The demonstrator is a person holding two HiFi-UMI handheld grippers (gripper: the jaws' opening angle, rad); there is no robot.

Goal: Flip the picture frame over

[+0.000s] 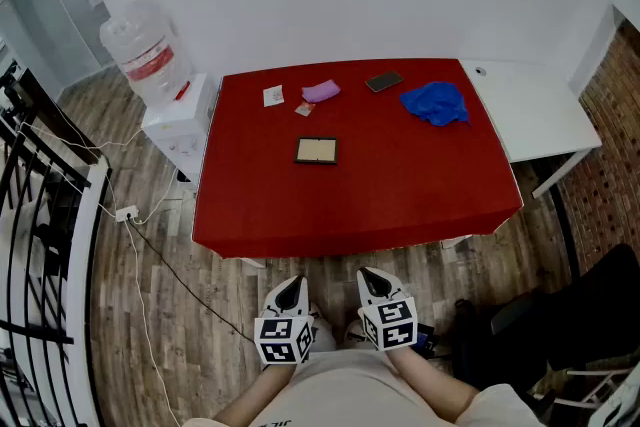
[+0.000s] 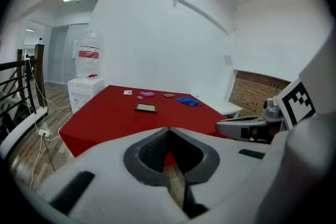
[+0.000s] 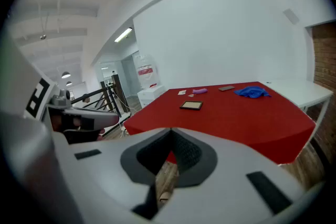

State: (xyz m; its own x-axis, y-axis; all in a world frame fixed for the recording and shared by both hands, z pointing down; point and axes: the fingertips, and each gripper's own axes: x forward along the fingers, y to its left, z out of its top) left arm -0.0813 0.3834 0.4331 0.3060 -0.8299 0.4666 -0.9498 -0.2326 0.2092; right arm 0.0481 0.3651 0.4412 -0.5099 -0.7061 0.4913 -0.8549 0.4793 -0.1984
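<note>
A small dark picture frame (image 1: 316, 151) lies flat on the red table (image 1: 400, 185), left of its middle, with its pale face up. It also shows far off as the frame (image 2: 146, 108) in the left gripper view and the frame (image 3: 191, 105) in the right gripper view. My left gripper (image 1: 291, 291) and right gripper (image 1: 372, 282) are held side by side close to my body, over the floor in front of the table's near edge, well short of the frame. Both are shut with nothing between their jaws.
On the far part of the table lie a blue cloth (image 1: 436, 102), a dark phone (image 1: 384, 81), a purple object (image 1: 320, 91), a white card (image 1: 273, 96) and a small tan piece (image 1: 304, 110). A water dispenser (image 1: 160, 75) stands left, a white table (image 1: 530, 110) right, a railing (image 1: 40, 215) far left.
</note>
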